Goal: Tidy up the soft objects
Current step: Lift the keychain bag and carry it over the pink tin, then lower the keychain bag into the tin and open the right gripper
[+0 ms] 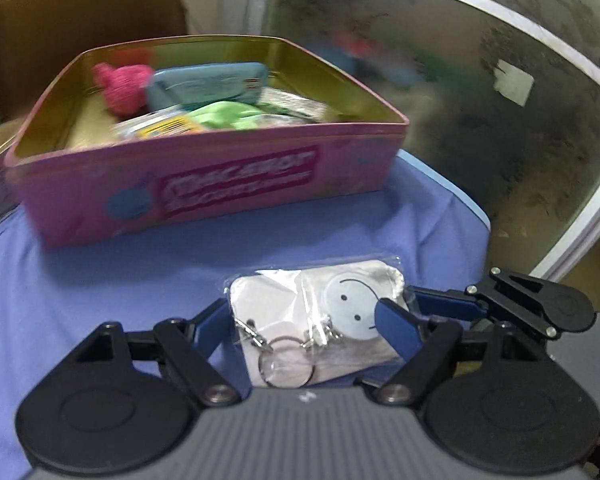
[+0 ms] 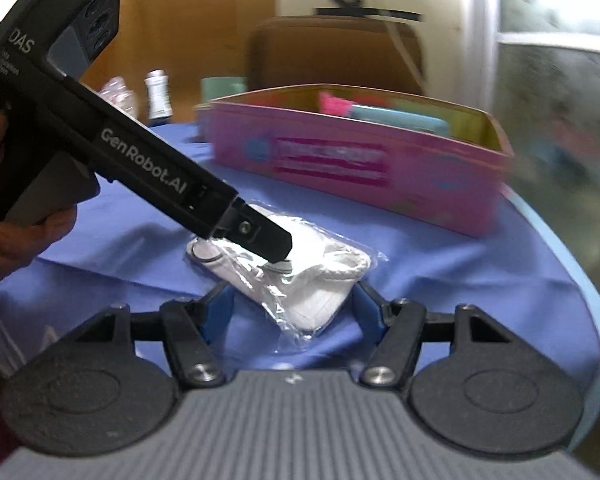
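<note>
While reaching in from six o'clock, straddles the clear packet [image 1: 312, 312] of white cloth and smiley keyrings with the left gripper [image 1: 304, 322]: jaws apart, pads at the packet's two sides, no squeeze evident. Much the same in the right wrist view: right gripper [image 2: 292, 302] with jaws apart around the packet's near end, not clamped, and a left-gripper finger tip resting on top at eleven o'clock. Packet flat on the blue cloth [image 1: 100, 280] over the bench, near its rounded edge. Farther on, at twelve o'clock: pink tin [image 1: 204, 184], open, holding a pink knitted toy [image 1: 120, 88], a pale blue case [image 1: 208, 84] and something green [image 1: 224, 116]. Judged step: picking up the packet, not yet in the tin. Next: close one pair of jaws on the packet, clear the other, lift above the tin wall and carry toward twelve o'clock. Beware slippery film and dangling rings.
</note>
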A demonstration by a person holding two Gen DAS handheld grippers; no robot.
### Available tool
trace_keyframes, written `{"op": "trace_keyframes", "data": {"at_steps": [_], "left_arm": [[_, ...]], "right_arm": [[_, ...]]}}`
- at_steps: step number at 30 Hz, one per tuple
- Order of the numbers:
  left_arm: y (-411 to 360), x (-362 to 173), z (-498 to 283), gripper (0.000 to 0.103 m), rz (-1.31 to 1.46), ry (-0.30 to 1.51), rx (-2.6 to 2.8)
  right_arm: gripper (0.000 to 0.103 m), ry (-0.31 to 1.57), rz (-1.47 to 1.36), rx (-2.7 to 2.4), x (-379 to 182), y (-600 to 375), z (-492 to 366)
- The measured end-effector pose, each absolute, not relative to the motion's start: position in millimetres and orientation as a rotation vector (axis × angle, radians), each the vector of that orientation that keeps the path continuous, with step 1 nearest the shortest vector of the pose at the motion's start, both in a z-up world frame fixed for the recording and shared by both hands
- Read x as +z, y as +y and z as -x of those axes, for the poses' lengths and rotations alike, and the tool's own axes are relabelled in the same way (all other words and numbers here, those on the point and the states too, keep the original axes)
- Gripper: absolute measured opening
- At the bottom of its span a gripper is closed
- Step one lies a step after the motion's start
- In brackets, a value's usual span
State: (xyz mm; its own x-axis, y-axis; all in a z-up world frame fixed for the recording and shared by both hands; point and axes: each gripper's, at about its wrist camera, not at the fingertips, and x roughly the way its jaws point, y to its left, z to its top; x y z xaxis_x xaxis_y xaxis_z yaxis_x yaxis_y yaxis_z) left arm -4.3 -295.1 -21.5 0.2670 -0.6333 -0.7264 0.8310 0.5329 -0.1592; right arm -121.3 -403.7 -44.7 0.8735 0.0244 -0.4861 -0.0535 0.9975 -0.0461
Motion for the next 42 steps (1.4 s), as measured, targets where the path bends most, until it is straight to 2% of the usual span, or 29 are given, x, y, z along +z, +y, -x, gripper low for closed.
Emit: {"op": "trace_keyframes", "data": {"at_steps": [2,6,8,9,12,18,20,24,29,32,42], "left_arm": [[-300.6,-21.8,4.6,0.085,-0.284,0.84,-1.003],[-298.0,-23.5,0.8,0.084,-0.272,0.836,-1.011],[-299.5,-21.5,2.6,0.08,-0.27,0.833,-0.993],[-298.4,-17.7,2.9,0.08,-0.266,0.83,-0.977],[-289.0,12.6,3.4,0.078,-0.243,0.778,-0.978],[-304.4,84.7,-26.4,0.078,-0.253,0.608,-0.931],[-321.5,92.6,-51.6,0.078,-0.258,0.604,-0.899],[-356.3,84.8,-118.7,0.078,-0.225,0.709,-0.845],[-390.1,51.0,-187.3,0.078,-0.188,0.891,-0.798],[-402.4,34.4,-211.5,0.077,-0.193,0.921,-0.781],[-425.7,22.5,-250.4,0.087,-0.201,0.879,-0.738]], "right_arm": [[0.068,0.499,0.053,0.028,-45.9,-411.8,125.7],[0.071,0.468,0.073,0.025,-51.5,-413.0,131.2],[0.063,0.453,0.047,0.043,-54.0,-415.2,130.2],[0.062,0.452,0.054,0.043,-52.9,-412.9,129.2],[0.061,0.422,0.088,0.046,-41.4,-407.2,127.6],[0.061,0.296,0.065,0.093,27.8,-421.2,101.0],[0.06,0.327,0.052,0.101,46.6,-433.2,67.8],[0.06,0.466,0.068,0.106,64.3,-453.1,-5.6],[0.06,0.728,0.043,0.117,61.7,-474.6,-87.9],[0.059,0.847,-0.014,0.124,53.3,-490.5,-126.2],[0.059,0.867,0.063,0.047,42.4,-499.6,-185.2]]}}
